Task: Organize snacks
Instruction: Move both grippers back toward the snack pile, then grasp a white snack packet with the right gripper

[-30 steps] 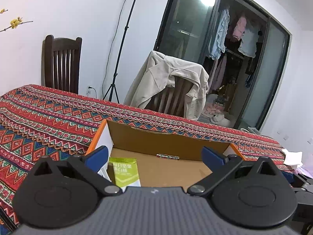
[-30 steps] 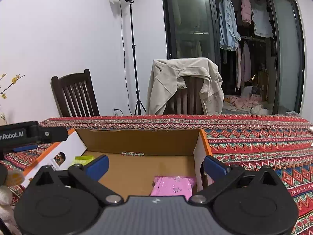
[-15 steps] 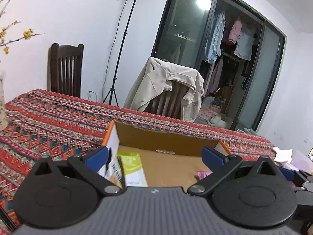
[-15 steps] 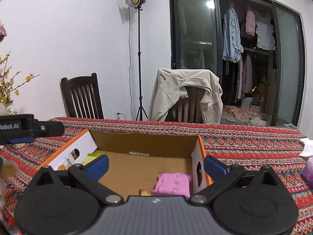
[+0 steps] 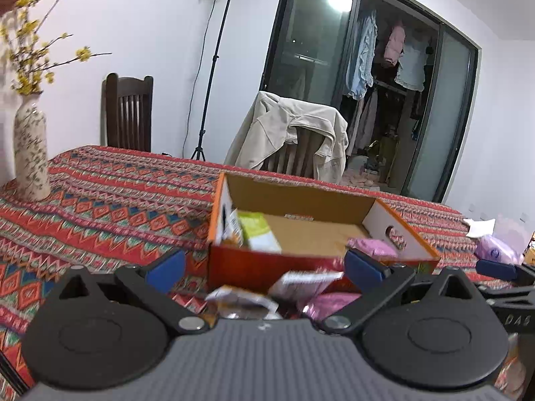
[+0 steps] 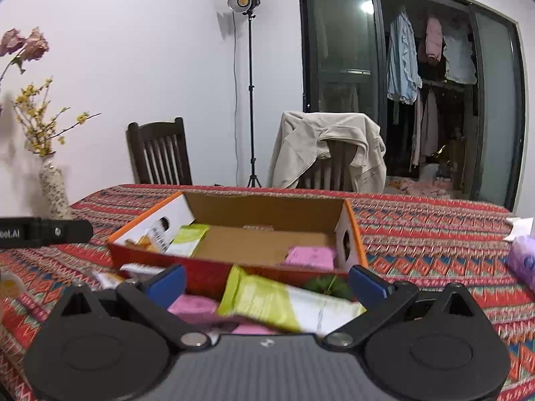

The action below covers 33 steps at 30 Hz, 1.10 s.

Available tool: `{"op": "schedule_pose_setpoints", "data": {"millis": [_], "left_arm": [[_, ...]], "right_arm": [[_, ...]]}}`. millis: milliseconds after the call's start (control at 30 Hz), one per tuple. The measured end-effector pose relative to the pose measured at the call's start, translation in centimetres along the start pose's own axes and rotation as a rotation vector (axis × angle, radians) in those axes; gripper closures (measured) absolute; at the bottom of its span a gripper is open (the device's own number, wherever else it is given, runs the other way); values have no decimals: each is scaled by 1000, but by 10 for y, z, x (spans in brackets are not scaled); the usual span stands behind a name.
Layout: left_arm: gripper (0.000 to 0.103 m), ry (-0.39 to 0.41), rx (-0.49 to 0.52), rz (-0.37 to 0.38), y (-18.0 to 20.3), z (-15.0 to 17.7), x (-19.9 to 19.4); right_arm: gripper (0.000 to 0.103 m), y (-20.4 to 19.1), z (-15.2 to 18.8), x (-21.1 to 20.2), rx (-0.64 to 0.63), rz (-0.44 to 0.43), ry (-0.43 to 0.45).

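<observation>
right tongs (image 6: 265,282) wide, empty | left tongs (image 5: 264,267) wide, empty | green-white packet (image 6: 284,300) on tabletop (image 6: 434,234), just ahead of right tongs, long axis crosswise | box (image 6: 234,234) beyond | right hand nearer

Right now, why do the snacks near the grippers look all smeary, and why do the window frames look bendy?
Left wrist view: the loose packets in front of the box are blurred, probably by motion or closeness. Right wrist view: the green and white packet is smeared too. In both, the fisheye lens bows the window frame.
</observation>
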<state>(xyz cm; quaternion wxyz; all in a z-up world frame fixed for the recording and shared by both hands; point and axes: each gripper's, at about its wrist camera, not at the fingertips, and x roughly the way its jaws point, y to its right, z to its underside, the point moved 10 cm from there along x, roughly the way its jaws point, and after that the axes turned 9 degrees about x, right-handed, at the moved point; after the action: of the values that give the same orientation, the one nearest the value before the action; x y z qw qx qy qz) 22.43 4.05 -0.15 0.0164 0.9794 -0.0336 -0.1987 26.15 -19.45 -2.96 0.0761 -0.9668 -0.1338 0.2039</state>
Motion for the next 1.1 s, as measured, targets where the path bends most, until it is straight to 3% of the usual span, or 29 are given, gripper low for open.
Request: {"op": "schedule_pose_setpoints", "data": {"millis": [333, 667, 1100], "left_arm": [[0, -31, -34, -29, -26, 49, -18], [0, -16, -5, -72, -28, 65, -12], [0, 1, -23, -47, -28, 64, -14]], "right_arm": [[0, -10, 46, -9, 25, -36, -71], [0, -30, 73, -9, 8, -72, -157], [0, -49, 96, 0, -39, -85, -249]]}}
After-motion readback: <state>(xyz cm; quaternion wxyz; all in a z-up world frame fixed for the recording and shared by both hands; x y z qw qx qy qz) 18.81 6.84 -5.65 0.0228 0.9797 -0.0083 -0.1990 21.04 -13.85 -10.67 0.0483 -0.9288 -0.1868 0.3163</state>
